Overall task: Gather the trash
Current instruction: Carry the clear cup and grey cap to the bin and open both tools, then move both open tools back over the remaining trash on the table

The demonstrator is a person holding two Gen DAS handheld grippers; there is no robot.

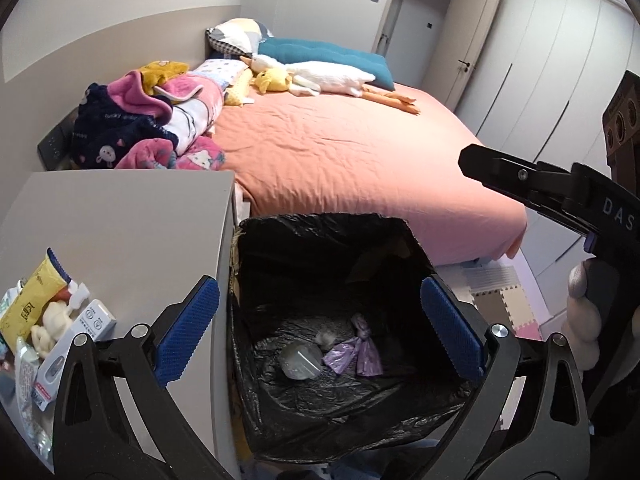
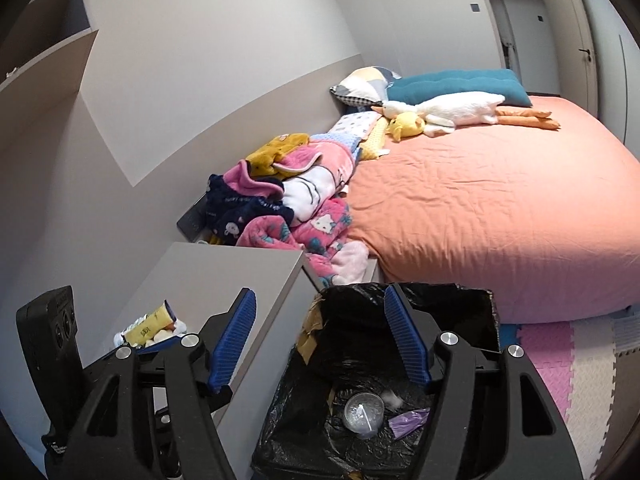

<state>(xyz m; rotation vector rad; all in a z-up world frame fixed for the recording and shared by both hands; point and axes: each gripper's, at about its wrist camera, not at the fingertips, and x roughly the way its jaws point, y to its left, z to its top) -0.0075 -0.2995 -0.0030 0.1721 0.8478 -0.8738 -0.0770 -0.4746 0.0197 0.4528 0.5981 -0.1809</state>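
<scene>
A bin with a black liner (image 1: 320,219) stands on the floor between the grey bedside cabinet (image 1: 120,216) and the bed. At its bottom lie a clear plastic cup (image 1: 300,360), a purple wrapper (image 1: 362,354) and a small pale scrap (image 1: 325,338). My left gripper (image 1: 320,328) hangs over the bin (image 2: 440,290), jaws wide open, nothing between the blue pads. My right gripper (image 2: 320,342) is open too and empty, above the bin's left rim, with the cup (image 2: 362,416) and wrapper (image 2: 408,422) below it. A hand (image 1: 580,312) holds it.
On the cabinet's near corner lie a yellow packet (image 1: 32,300), a white box (image 1: 86,330) and other small items. The bed (image 1: 340,152) has an orange sheet, a heap of clothes (image 1: 140,128) and plush toys (image 1: 320,76). Foam mats (image 1: 508,304) cover the floor at right.
</scene>
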